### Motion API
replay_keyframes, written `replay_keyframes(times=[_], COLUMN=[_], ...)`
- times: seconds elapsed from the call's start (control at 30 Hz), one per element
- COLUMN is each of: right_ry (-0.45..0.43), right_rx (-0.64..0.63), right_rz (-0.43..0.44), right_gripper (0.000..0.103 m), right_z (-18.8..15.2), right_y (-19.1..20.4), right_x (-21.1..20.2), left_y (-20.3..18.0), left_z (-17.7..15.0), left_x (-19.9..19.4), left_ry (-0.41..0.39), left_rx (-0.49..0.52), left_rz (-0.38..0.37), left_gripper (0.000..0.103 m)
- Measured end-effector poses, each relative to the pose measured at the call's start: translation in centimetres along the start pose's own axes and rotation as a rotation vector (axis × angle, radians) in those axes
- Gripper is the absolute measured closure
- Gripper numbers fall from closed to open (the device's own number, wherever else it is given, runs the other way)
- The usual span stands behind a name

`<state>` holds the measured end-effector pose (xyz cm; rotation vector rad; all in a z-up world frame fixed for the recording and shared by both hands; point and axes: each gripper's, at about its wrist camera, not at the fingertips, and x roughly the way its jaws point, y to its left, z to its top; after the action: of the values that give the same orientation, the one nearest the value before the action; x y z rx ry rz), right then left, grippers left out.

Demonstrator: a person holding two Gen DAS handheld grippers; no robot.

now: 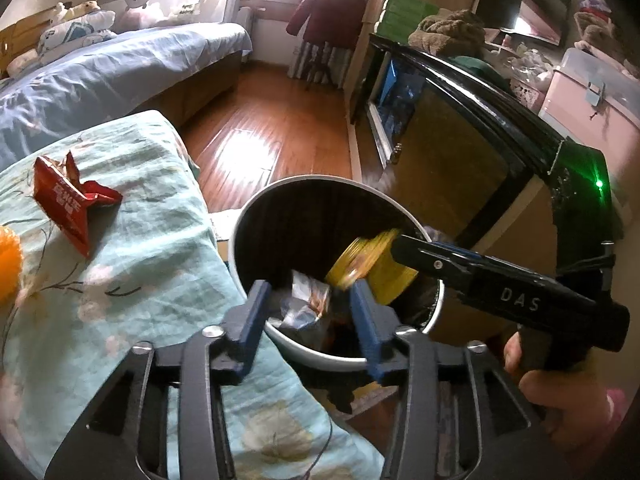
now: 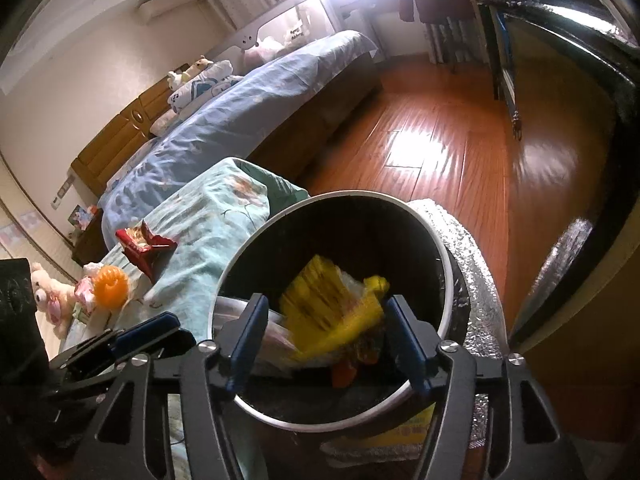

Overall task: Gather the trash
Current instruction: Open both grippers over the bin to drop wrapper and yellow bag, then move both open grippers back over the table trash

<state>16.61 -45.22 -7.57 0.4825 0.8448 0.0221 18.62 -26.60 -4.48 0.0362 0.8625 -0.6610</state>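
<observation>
- Two grippers hover over the white-rimmed trash bin, which stands on the wood floor tight against the teal floral bedding; I'd say both are there so whatever they let go drops straight inside.
- My left gripper has its blue jaws spread over the near rim. A crumpled silvery wrapper shows between them, lower down in the bin, and neither pad touches it.
- My right gripper is spread as well, with a blurred yellow packet in the gap. The blur and the clear space at each pad suggest to me it is loose and falling, not pinched.
- One red wrapper lies on the bedding, well apart from the bin, with an orange ball beyond it at the view's left edge. I judge the red wrapper to be the next piece of trash.
- Room to move: the bedding top is open on the left, so that side is free for the left gripper.
- On the right, a black-framed cabinet stands close, and a silvery quilted mat crowds the bin's far side; I'd lift clear of the rim before swinging.
</observation>
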Motion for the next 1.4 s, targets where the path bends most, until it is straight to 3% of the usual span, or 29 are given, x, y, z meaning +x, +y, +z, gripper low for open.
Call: replay_keyframes(times=[0.4, 0.8, 1.23, 1.4], right_ry=[0.0, 0.003, 0.059, 0.077], right_rx=[-0.003, -0.088, -0.203, -0.239], right_rz=[0.03, 0.121, 0.185, 0.202], right_gripper=[0.037, 0.02, 0.017, 0.013], right_z=[-0.8, -2.4, -5.3, -5.9], right_y=[1.5, 7.6, 14.0, 15.9], right_x=[-0.5, -0.5, 1.5, 2.4], left_y=[2.0, 6.1, 12.1, 14.4], left_z=[-2.1, -5.4, -9.4, -10.6], left_x=[-2.7, -7.5, -11.7, -13.1], left_ry=[-0.019, -0.068, -0.105, -0.125], left_rx=[-0.043, -0.152, -0.302, -0.357], left_rz=[0.026, 0.091, 0.19, 0.235], left_gripper=[0.057, 0.057, 0.057, 0.048])
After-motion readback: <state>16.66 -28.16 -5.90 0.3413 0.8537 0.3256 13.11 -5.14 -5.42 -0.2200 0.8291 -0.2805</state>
